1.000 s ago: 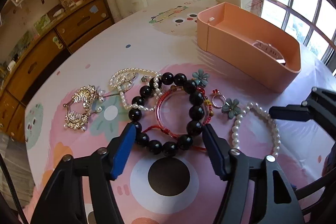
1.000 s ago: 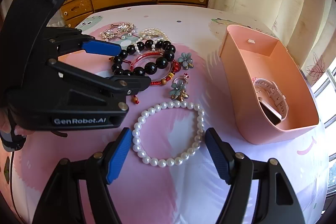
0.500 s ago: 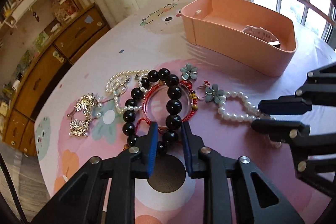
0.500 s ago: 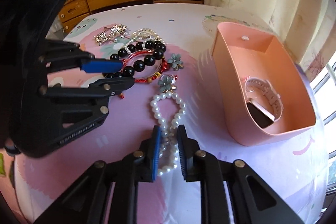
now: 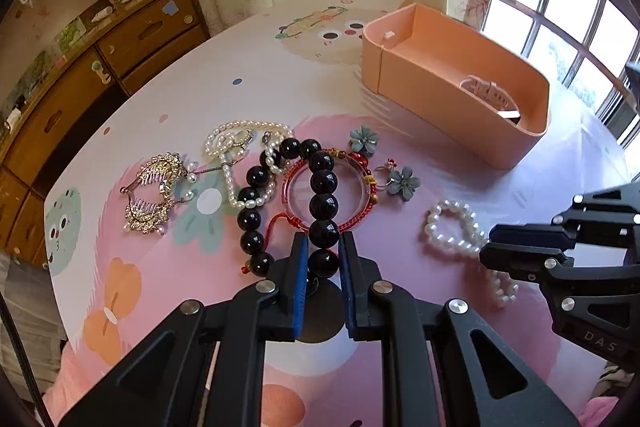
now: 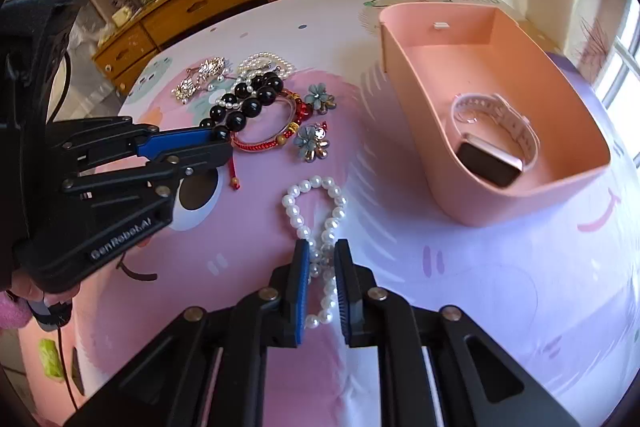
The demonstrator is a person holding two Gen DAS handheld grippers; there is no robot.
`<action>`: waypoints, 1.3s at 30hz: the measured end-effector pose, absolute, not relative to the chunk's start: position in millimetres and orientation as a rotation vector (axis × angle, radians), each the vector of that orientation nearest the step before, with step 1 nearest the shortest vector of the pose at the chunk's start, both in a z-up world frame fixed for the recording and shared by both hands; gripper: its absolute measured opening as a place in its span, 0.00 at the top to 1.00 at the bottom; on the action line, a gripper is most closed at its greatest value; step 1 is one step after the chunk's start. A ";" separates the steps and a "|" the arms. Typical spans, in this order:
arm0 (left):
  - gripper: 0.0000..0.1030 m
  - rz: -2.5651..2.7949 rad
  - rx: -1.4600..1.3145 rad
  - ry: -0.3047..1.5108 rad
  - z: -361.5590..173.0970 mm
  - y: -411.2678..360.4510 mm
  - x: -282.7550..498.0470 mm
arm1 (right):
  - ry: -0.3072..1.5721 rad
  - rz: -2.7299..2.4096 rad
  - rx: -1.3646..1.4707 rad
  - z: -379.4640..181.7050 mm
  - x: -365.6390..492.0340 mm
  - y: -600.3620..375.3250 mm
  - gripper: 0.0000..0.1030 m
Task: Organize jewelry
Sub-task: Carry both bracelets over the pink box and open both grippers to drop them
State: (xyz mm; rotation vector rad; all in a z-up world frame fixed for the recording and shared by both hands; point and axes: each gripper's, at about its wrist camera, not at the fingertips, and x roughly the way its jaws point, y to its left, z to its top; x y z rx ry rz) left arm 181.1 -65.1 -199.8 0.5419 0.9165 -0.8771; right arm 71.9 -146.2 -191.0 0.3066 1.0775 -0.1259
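A: What is taking up the most room?

B: The table [image 5: 248, 75], lying under a pink cartoon-print cloth, and on it the peach tray [image 6: 520, 203], sitting toward the window side. A pale-strapped smartwatch [image 6: 490, 157] is resting inside the tray at its near end.

A: And the two grippers?

B: The left gripper [image 5: 323, 263] is pointing steeply down, its blue-padded fingers [image 5: 298, 267] pinching the near end of the black bead bracelet [image 5: 323, 183] — the loop is lying squeezed long and narrow on the cloth. The right gripper [image 6: 322, 267] is clamping the white pearl bracelet [image 6: 316, 211], and both strands are being pressed together between its fingers [image 6: 301, 275]. Both have just been closing on their beads.

A: What is lying around them?

B: The black beads are crossing a red cord bracelet [image 5: 362, 215] and a clear ring. To its left a pearl chain [image 5: 240, 139] is tangling with the black beads, and beyond that two gold comb-like pieces [image 5: 154, 187] are sitting — hair combs, probably, though the detail is small. Two grey-blue flower pieces [image 5: 364, 141] are lying between the red bracelet and the tray, well apart from the pearl bracelet.
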 end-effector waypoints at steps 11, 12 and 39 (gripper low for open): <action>0.88 -0.907 0.355 0.921 -154.7 -35.4 174.6 | 1.073 -0.179 0.359 -186.6 56.5 -132.7 0.94; 0.88 -0.907 0.337 0.925 -151.3 -31.8 174.2 | 1.071 -0.176 0.367 -185.3 55.6 -131.5 0.94; 0.88 -0.811 0.012 0.698 -1.6 60.6 161.1 | 1.171 -0.203 0.240 -191.8 70.0 -113.8 0.93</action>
